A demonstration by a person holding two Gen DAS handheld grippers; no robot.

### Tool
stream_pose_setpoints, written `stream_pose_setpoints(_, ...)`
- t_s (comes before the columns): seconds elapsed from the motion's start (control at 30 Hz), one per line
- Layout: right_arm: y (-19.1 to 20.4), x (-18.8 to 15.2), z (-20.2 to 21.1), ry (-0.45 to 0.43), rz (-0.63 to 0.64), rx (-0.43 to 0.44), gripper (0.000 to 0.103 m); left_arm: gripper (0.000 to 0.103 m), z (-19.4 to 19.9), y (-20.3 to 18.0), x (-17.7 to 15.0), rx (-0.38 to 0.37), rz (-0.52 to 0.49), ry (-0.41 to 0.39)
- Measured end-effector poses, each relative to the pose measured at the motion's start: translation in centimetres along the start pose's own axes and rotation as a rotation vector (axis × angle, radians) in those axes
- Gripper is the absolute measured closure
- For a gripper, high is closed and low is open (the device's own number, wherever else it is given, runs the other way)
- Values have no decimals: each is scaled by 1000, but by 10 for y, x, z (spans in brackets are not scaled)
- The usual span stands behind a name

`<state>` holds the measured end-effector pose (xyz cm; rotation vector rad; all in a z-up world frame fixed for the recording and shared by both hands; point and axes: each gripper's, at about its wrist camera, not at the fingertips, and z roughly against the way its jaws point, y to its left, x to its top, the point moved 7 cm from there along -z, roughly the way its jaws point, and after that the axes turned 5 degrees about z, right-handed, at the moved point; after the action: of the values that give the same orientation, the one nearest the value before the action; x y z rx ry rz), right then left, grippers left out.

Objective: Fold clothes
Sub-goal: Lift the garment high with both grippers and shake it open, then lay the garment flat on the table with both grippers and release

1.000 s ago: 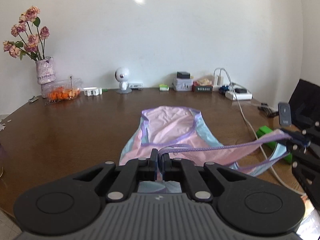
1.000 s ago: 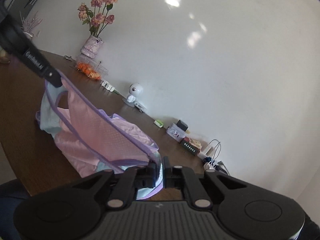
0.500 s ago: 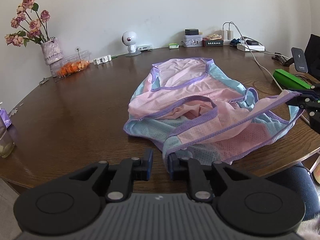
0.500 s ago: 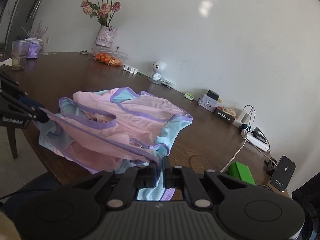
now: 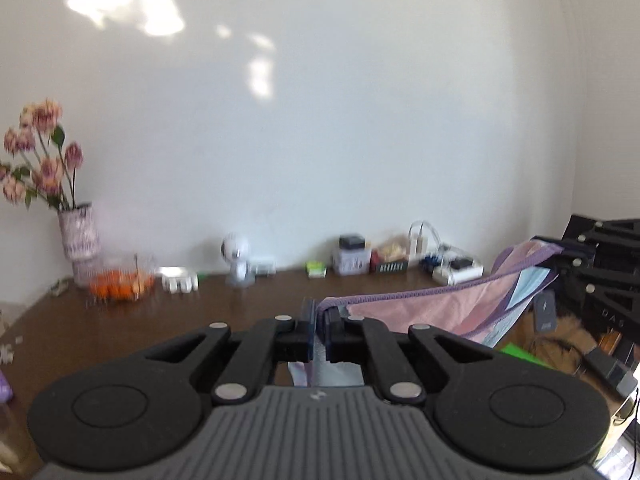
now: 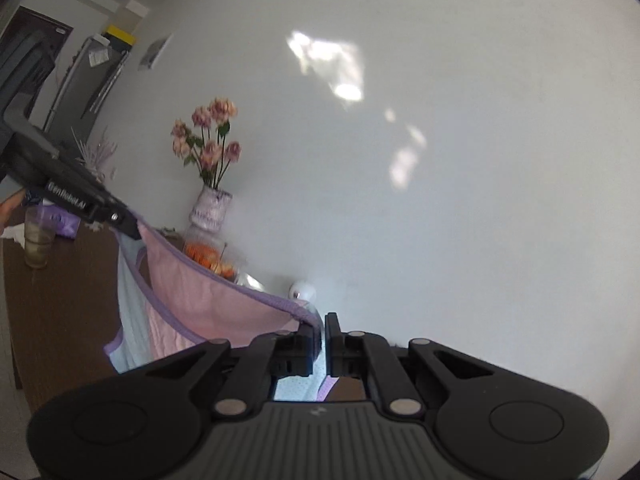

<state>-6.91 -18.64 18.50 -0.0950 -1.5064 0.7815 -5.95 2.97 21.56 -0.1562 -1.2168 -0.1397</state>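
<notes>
Now the pink garment [image 5: 448, 308] with purple trim and pale blue panels hangs stretched in the air between the 2 grippers, above the brown wooden table [image 5: 160, 320]. In the left wrist view, the left gripper [image 5: 319, 334] has its jaws pinched tight on the purple hem at 6 o'clock, and the cloth runs up toward 3 o'clock, where the right gripper [image 5: 576, 256] clamps the other end. In the right wrist view, the right gripper [image 6: 320, 338] is likewise closed on the trim at 6 o'clock, with the fabric sagging away toward 9 o'clock to the left gripper [image 6: 134, 232]. Along the table's far edge stand a vase of pink flowers [image 5: 78, 236], a clear tub of orange food [image 5: 120, 282] just beside it, and a small white camera [image 5: 236, 260] near 12 o'clock.
</notes>
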Motion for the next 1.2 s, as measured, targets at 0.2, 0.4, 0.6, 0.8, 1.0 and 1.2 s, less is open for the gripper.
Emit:
stream_pose_setpoints(0.2,-68,113,43,-215,70,-100,100,99,42,-9,112,-49,-83,-173)
stream_pose_setpoints(0.4,-126,162,49,-291,-2,-92,99,99,75,-17,215,-93,-159,-323)
stream_pose_setpoints(0.6,-145,113,-72,-98,-51,-35,99,99,-69,8,204,-127,-102,-162)
stream_pose_setpoints(0.8,-167,54,-221,69,-88,-150,99,100,-216,33,212,-40,20,-77)
stream_pose_setpoints(1.0,-187,98,-171,-149,-96,-265,99,100,-117,9,269,-155,-34,-331)
stream_pose_setpoints(1.2,-158,80,-108,-179,-63,-188,99,98,-59,-9,191,-165,-125,-296)
